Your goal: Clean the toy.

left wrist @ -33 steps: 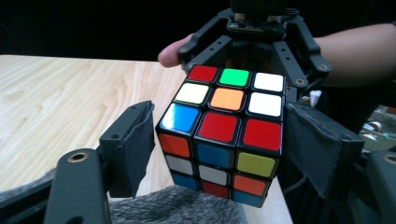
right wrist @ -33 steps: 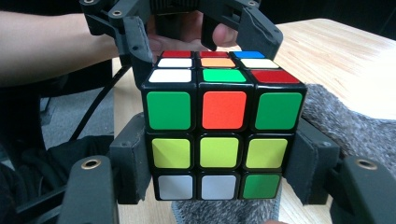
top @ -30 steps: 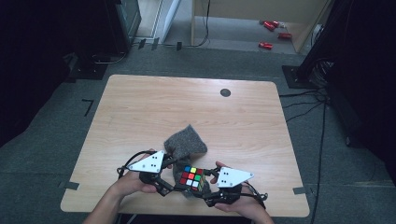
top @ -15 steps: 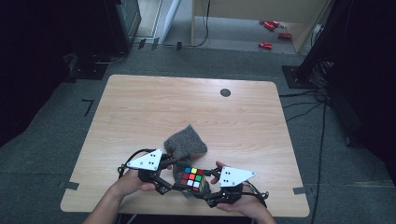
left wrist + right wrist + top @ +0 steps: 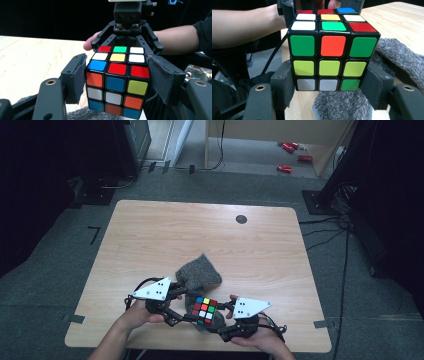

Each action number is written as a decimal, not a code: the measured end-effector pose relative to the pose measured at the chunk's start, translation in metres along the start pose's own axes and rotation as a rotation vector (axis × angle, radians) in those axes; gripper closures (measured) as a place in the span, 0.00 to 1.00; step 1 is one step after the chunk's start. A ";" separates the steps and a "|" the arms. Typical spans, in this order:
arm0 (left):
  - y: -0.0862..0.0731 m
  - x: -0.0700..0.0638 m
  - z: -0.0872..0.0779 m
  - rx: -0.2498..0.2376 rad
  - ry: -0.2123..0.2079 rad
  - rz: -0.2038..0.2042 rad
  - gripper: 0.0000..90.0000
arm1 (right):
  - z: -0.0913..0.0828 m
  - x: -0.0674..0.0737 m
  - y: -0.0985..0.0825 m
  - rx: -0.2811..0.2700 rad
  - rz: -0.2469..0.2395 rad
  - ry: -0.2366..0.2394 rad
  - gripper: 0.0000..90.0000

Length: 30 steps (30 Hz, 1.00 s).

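Observation:
A scrambled colour cube (image 5: 203,310) hangs just above the table (image 5: 200,235) near its front edge, gripped from both sides. My left gripper (image 5: 192,314) comes in from the left, shut on the cube (image 5: 117,82); its pads (image 5: 78,75) press against two opposite faces. My right gripper (image 5: 216,317) comes in from the right, and its pads (image 5: 372,82) clamp the bottom layer of the cube (image 5: 329,47). A crumpled grey cloth (image 5: 197,272) lies under and behind the cube, and its fuzzy pile (image 5: 397,57) lies right below the jaws.
A small black round mark (image 5: 241,219) sits near the table's far edge. Both hands are close to the front edge. Red objects (image 5: 285,168) lie on the floor beyond the table, and dark equipment stands at both sides.

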<state>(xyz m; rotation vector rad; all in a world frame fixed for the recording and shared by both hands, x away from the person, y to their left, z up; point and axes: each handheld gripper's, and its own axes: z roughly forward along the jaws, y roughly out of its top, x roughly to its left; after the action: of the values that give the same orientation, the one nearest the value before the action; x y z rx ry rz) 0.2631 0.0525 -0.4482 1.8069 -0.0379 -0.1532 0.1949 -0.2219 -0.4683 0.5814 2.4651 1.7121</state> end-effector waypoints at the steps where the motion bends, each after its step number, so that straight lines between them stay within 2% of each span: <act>1: 0.000 0.000 0.000 0.000 0.001 -0.002 0.39 | 0.000 0.000 0.000 0.000 0.000 0.000 0.39; 5: 0.001 0.000 0.004 0.017 0.019 -0.043 0.37 | -0.004 -0.002 0.001 -0.003 -0.006 -0.010 0.39; 9: -0.002 -0.001 0.009 0.079 0.026 -0.031 0.32 | -0.007 -0.003 0.002 -0.026 -0.003 -0.001 0.39; 11: -0.002 -0.002 0.009 0.061 0.031 -0.030 0.31 | -0.010 -0.002 0.004 -0.041 0.003 0.007 0.39; 13: 0.000 -0.002 0.007 0.033 0.020 -0.030 0.35 | -0.010 -0.002 0.004 -0.025 -0.004 0.000 0.39; 20: -0.001 -0.003 0.009 0.032 0.008 -0.034 0.36 | -0.009 -0.003 0.002 -0.019 0.019 0.028 0.39; 22: -0.001 -0.006 0.013 0.050 0.023 -0.023 0.34 | -0.009 -0.003 0.002 -0.016 0.027 0.033 0.39; 24: -0.001 -0.008 0.016 0.063 0.020 -0.019 0.33 | -0.008 -0.003 0.002 -0.015 0.029 0.043 0.39; 26: 0.000 -0.008 0.016 0.061 0.021 -0.030 0.33 | -0.006 -0.002 0.002 -0.011 0.025 0.044 0.39; 30: 0.000 -0.002 0.011 0.034 -0.025 -0.069 0.36 | -0.006 -0.002 0.002 -0.018 0.022 0.044 0.39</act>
<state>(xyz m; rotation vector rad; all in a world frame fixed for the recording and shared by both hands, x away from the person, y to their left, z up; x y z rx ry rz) 0.2601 0.0424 -0.4508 1.8415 0.0040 -0.2254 0.1961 -0.2273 -0.4643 0.5767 2.4788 1.7727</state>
